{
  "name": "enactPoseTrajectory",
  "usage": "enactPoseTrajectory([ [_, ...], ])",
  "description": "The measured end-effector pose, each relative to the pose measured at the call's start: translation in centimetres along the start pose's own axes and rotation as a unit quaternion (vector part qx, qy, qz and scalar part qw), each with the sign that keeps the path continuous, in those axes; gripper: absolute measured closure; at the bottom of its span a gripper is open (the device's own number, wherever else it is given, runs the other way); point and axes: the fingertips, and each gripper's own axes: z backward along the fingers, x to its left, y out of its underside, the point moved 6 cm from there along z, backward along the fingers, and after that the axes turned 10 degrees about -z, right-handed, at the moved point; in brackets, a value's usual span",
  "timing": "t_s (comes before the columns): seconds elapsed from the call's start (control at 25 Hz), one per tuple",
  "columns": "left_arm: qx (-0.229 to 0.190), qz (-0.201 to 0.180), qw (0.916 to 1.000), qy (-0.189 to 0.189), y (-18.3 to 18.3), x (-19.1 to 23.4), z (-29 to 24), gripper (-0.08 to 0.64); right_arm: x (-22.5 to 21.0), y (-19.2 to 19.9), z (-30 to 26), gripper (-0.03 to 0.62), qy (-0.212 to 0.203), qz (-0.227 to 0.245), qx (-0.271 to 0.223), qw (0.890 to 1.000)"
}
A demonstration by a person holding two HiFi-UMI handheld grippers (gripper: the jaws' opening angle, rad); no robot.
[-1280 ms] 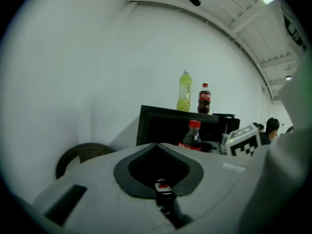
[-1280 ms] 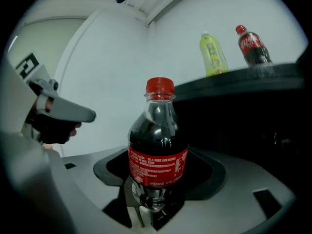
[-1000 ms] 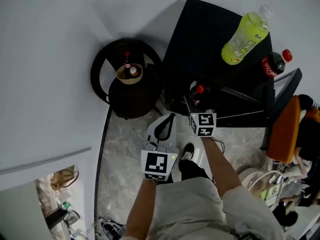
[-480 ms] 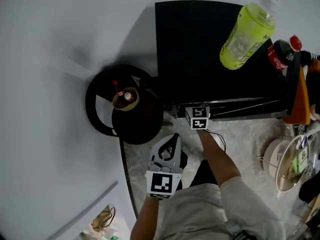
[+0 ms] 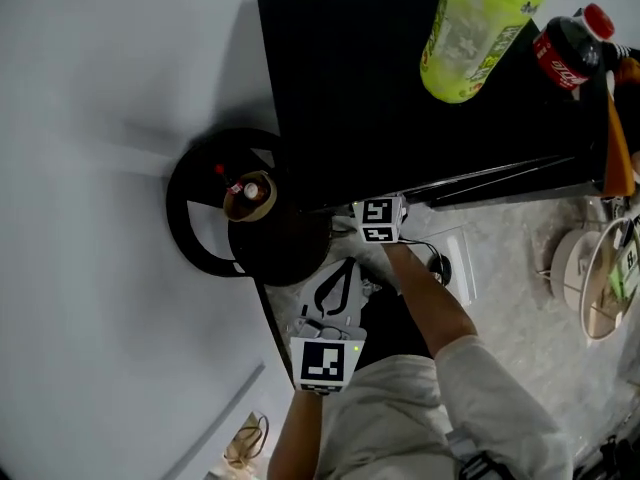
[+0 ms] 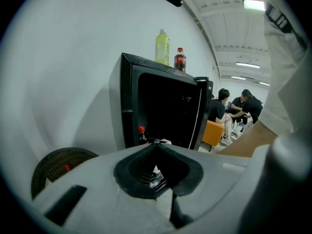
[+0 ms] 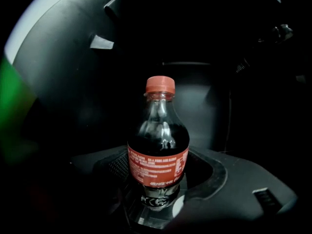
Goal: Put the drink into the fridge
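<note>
The right gripper fingers clamp the cola bottle low inside the fridge, so it may topple on release; the left gripper fingers sit closed, empty.

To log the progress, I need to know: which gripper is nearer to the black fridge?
Right. The right gripper reaches into the fridge, jaws shut on the cola bottle. The left gripper hangs outside, short of its front, jaws together, empty.
</note>
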Motion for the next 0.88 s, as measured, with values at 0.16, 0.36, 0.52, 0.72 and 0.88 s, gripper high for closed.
enactPoseTrajectory([
  [0.16, 0.002, -0.002, 0.9999, 0.011, 0.1, -1.2, 0.2, 0.551, -0.2, -0.3, 0.3, 0.305, -0.027, -0.008, 0.010, 1.000],
  [0.36, 0.004, -0.001, 0.9998, 0.021, -0.3, -2.6, 0.3, 0.551, -0.8, 0.5, 2.4, 0.304, -0.067, 0.029, 0.050, 0.996],
  [0.52, 0.001, 0.013, 0.9999, 0.010, -0.1, -2.5, 0.5, 0.551, -2.4, 2.1, 3.8, 0.305, -0.066, 0.018, 0.084, 0.994],
  [0.72, -0.005, 0.004, 1.0000, -0.004, 0.9, -2.1, 1.3, 0.551, -1.3, 2.5, 3.0, 0.305, -0.074, 0.019, 0.099, 0.992],
  [0.88, 0.007, 0.033, 0.9992, -0.020, 1.7, -2.3, 2.4, 0.551, -0.7, 2.5, 2.7, 0.305, -0.069, 0.012, 0.094, 0.993],
])
